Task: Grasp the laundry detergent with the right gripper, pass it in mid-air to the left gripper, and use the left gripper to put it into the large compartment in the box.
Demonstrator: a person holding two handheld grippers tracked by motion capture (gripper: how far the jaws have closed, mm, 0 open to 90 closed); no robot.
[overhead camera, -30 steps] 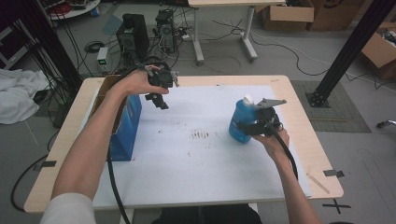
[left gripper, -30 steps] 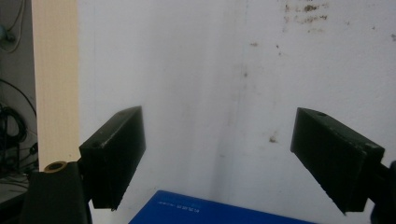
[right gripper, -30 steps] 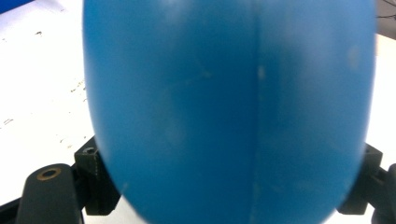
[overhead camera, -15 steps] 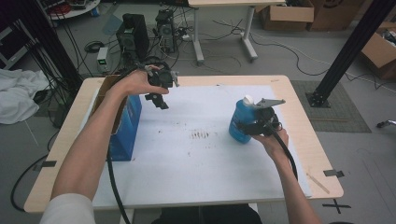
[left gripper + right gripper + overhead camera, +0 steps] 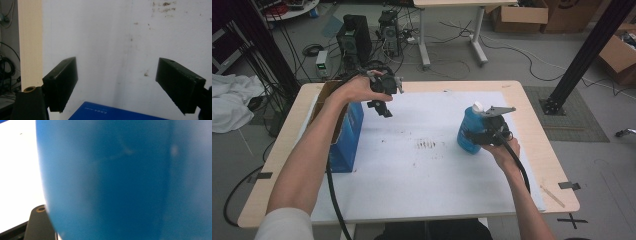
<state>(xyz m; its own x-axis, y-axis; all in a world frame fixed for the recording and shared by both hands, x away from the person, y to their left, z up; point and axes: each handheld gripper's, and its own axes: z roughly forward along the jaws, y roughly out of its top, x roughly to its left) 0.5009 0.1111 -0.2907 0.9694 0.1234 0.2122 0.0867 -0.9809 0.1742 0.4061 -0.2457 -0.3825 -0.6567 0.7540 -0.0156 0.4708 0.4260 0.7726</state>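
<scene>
Near the table's right edge stood the blue bottle, upright, the right gripper's jaws just closing around it to grasp. Over the far-left corner, the left gripper hung spread wide, empty, above the blue box.

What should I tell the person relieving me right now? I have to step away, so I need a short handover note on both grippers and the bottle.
Right gripper: jaws have just been closing around the blue bottle, which stands upright on the white sheet at the table's right; firm grip not confirmed.
Left gripper: open, holding nothing, hovering by the open blue box at the table's left.
Done: right gripper is at the bottle.
Left: secure the grip, lift the bottle; likely destination is the box, though that is a guess.
</scene>
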